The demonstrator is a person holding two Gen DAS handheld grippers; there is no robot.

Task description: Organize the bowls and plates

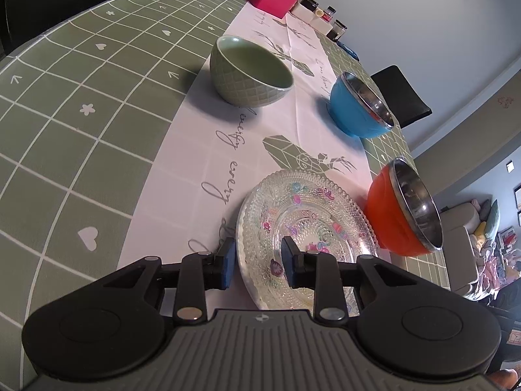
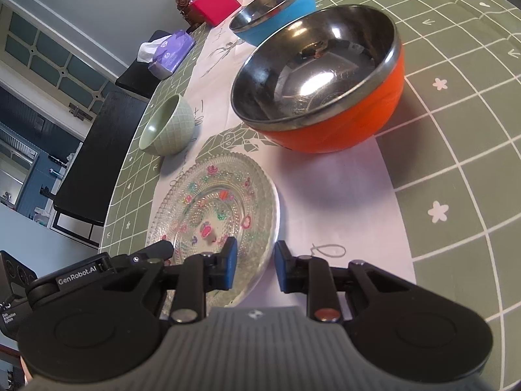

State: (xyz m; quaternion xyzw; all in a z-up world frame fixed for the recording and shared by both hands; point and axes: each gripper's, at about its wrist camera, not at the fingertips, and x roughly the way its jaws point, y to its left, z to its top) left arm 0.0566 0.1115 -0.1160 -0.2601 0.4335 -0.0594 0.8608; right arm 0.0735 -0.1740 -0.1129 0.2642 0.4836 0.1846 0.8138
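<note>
Both grippers sit at the near edge of the glass plate [image 1: 306, 228], one on each side, jaws apart, nothing clamped.

Left gripper [image 1: 259, 262]: fingers straddle the plate's left rim, one pad outside on the cloth, the other over the plate's inner face. Looks lined up for an edge pinch; a flat plate offers no other grip.

Right gripper [image 2: 253, 265]: same on the right rim, left pad over the plate, right pad over the white runner [image 2: 342, 195]. Contact with the rim: can't tell in either view.

Plate lies flat on the runner. Orange bowl [image 2: 329, 97] just beyond it, steel-lined, upright, apart from the plate. Blue bowl [image 2: 276, 16] behind that, green ceramic bowl [image 2: 167, 127] off to the far side. All separate, none nested, so stacking looks not yet begun.

Risk: the beaded glass rim is probably slippery.
</note>
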